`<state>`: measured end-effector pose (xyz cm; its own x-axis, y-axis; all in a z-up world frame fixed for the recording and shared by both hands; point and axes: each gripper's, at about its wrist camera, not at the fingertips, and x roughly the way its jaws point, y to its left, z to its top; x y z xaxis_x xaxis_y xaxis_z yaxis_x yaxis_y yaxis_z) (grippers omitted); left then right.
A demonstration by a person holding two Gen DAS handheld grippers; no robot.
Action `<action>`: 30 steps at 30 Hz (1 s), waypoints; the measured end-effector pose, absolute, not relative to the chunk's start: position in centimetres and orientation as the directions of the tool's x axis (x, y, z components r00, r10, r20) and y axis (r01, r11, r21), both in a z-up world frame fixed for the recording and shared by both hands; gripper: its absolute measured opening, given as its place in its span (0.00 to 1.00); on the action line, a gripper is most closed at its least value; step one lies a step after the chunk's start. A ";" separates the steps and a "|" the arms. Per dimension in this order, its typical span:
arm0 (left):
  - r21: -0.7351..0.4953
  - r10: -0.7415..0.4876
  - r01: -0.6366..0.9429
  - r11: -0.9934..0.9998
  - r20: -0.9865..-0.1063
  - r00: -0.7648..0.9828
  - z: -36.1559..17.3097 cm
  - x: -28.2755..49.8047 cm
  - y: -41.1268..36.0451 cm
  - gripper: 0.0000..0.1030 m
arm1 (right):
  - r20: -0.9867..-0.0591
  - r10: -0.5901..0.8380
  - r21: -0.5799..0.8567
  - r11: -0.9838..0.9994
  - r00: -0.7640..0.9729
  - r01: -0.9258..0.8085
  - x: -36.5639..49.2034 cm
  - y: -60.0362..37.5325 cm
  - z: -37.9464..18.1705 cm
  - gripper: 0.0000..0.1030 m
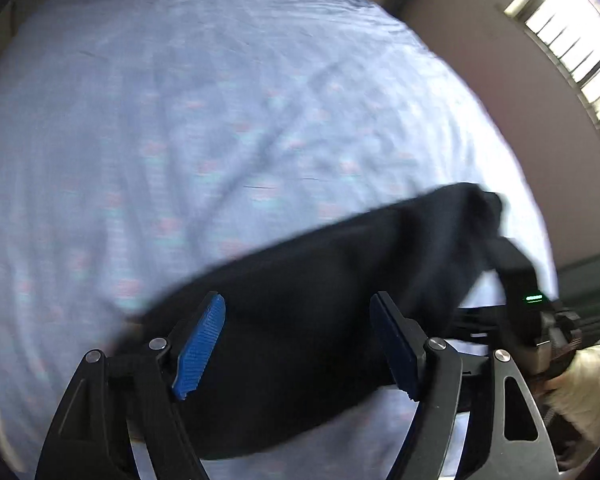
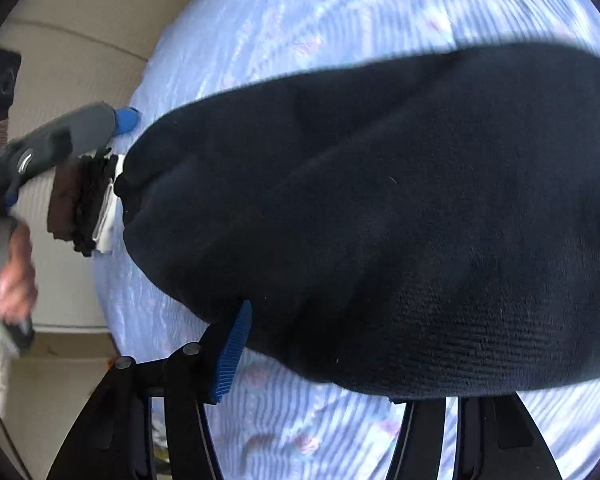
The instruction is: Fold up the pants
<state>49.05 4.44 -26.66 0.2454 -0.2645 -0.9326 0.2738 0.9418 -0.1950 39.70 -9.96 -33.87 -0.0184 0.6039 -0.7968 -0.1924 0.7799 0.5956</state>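
A: Location of the dark pants [image 2: 380, 208]?
B: Spread as a bundled dark mass across the pale blue patterned bedsheet [image 1: 180, 120], filling most of the right wrist view; edges blurred.

A: Left gripper [image 1: 300, 344], jaw state?
B: Apart. Two blue fingertips [image 1: 200, 348] set wide, dark cloth visible between and beyond them, no cloth pinched. Whether touching the fabric or just above it: cannot tell.

A: Right gripper [image 2: 312, 344]?
B: Apart as well. One blue pad [image 2: 232, 356] exposed at the near edge of the pants, the other almost wholly hidden beneath the cloth. Contact with the fabric unclear.

A: Also in frame?
B: In the right wrist view, left gripper seen at the pants' far end, beside a small stack of folded dark and white garments [image 2: 84, 204] at the sheet's edge. Barred window [image 1: 572, 44] upper right in the left wrist view.
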 end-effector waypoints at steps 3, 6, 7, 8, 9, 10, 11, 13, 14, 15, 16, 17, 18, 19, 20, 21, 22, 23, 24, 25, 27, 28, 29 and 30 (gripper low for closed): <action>-0.150 -0.205 0.245 0.958 -0.954 0.217 -28.0 50.5 6.7 0.72 | -0.784 0.621 0.615 0.777 0.007 -0.134 39.3 -10.2 -33.6 0.53; -0.114 -0.170 0.272 0.955 -0.966 0.194 -29.4 51.6 6.5 0.71 | -0.798 0.602 0.595 0.791 0.008 -0.141 39.2 -9.6 -33.2 0.53; -0.125 -0.188 0.304 0.944 -0.964 0.187 -29.5 51.9 5.7 0.71 | -0.802 0.598 0.591 0.794 0.005 -0.143 39.2 -9.0 -33.2 0.53; -0.139 -0.207 0.334 0.932 -0.962 0.176 -29.6 52.2 4.8 0.71 | -0.804 0.595 0.589 0.795 0.003 -0.146 39.2 -8.7 -33.1 0.53; -0.153 -0.226 0.370 0.916 -0.961 0.162 -29.7 52.6 3.9 0.71 | -0.804 0.595 0.588 0.796 0.001 -0.144 39.4 -8.7 -33.5 0.53; -0.162 -0.243 0.432 0.887 -0.960 0.140 -29.9 52.8 2.5 0.71 | -0.804 0.595 0.589 0.796 0.000 -0.141 39.4 -8.6 -33.5 0.53; -0.153 -0.241 0.483 0.862 -0.962 0.126 -30.2 52.9 1.3 0.71 | -0.804 0.595 0.589 0.796 0.002 -0.138 39.3 -8.7 -33.5 0.53; -0.096 -0.188 0.571 0.816 -0.977 0.105 -31.2 53.0 -0.7 0.67 | -0.805 0.593 0.587 0.799 0.007 -0.132 39.3 -9.3 -33.3 0.53; -0.080 -0.166 0.591 0.803 -0.982 0.094 -31.7 53.1 -1.2 0.51 | -0.807 0.590 0.584 0.801 0.010 -0.130 39.1 -9.4 -33.3 0.53; -0.075 -0.149 0.602 0.795 -0.986 0.074 -32.4 53.2 -1.4 0.42 | -0.809 0.587 0.581 0.804 0.014 -0.128 39.0 -9.5 -33.3 0.53; -0.081 -0.147 0.596 0.799 -0.987 0.063 -32.6 53.3 -1.3 0.26 | -0.811 0.585 0.579 0.806 0.017 -0.126 38.9 -9.8 -33.4 0.53; -0.105 -0.168 0.584 0.805 -0.984 0.055 -32.6 53.4 -1.0 0.14 | -0.813 0.582 0.576 0.808 0.020 -0.124 38.9 -9.8 -33.3 0.53; -0.122 -0.187 0.574 0.810 -0.981 0.056 -32.3 53.5 -0.7 0.14 | -0.814 0.580 0.573 0.810 0.023 -0.120 38.7 -9.5 -33.3 0.53; -0.123 -0.199 0.559 0.820 -0.977 0.077 -31.8 53.6 -0.3 0.13 | -0.816 0.578 0.571 0.812 0.027 -0.118 38.6 -9.4 -33.2 0.53; -0.118 -0.204 0.547 0.829 -0.974 0.099 -31.3 53.7 0.1 0.13 | -0.817 0.576 0.569 0.814 0.030 -0.119 38.5 -9.5 -33.1 0.53; -0.110 -0.209 0.527 0.843 -0.969 0.133 -30.7 53.9 0.7 0.13 | -0.819 0.573 0.565 0.816 0.034 -0.122 38.3 -9.4 -33.0 0.53; -0.111 -0.214 0.516 0.850 -0.966 0.145 -30.5 54.2 1.2 0.13 | -0.821 0.570 0.563 0.817 0.037 -0.123 38.2 -9.2 -33.0 0.53; -0.112 -0.214 0.499 0.859 -0.965 0.150 -30.6 54.5 1.6 0.13 | -0.823 0.567 0.559 0.820 0.040 -0.124 38.2 -9.2 -33.0 0.53; -0.125 -0.216 0.471 0.873 -0.966 0.145 -31.0 55.0 2.0 0.13 | -0.827 0.560 0.552 0.825 0.042 -0.125 38.2 -9.1 -33.0 0.53; -0.144 -0.222 0.447 0.883 -0.967 0.127 -31.6 55.3 2.2 0.13 | -0.832 0.554 0.546 0.829 0.041 -0.124 38.3 -9.1 -33.1 0.53; -0.126 -0.190 0.427 0.896 -0.976 0.110 -32.6 55.1 1.8 0.17 | -0.838 0.544 0.537 0.835 0.035 -0.122 38.1 -8.7 -33.5 0.53; -0.108 -0.174 0.424 0.899 -0.977 0.120 -32.8 55.1 1.7 0.22 | -0.839 0.543 0.535 0.836 0.036 -0.122 37.9 -8.2 -33.6 0.53; -0.096 -0.162 0.408 0.908 -0.978 0.132 -32.7 55.1 1.8 0.26 | -0.839 0.543 0.536 0.836 0.038 -0.121 37.8 -8.2 -33.6 0.53; -0.102 -0.166 0.384 0.917 -0.977 0.136 -32.7 55.2 2.0 0.28 | -0.838 0.544 0.536 0.835 0.041 -0.122 37.6 -8.1 -33.5 0.53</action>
<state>55.15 2.01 -32.67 0.1364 -0.1656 -0.9767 0.3845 0.9175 -0.1019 37.62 -8.12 -33.46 0.0408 0.5442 -0.8379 -0.1220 0.8351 0.5364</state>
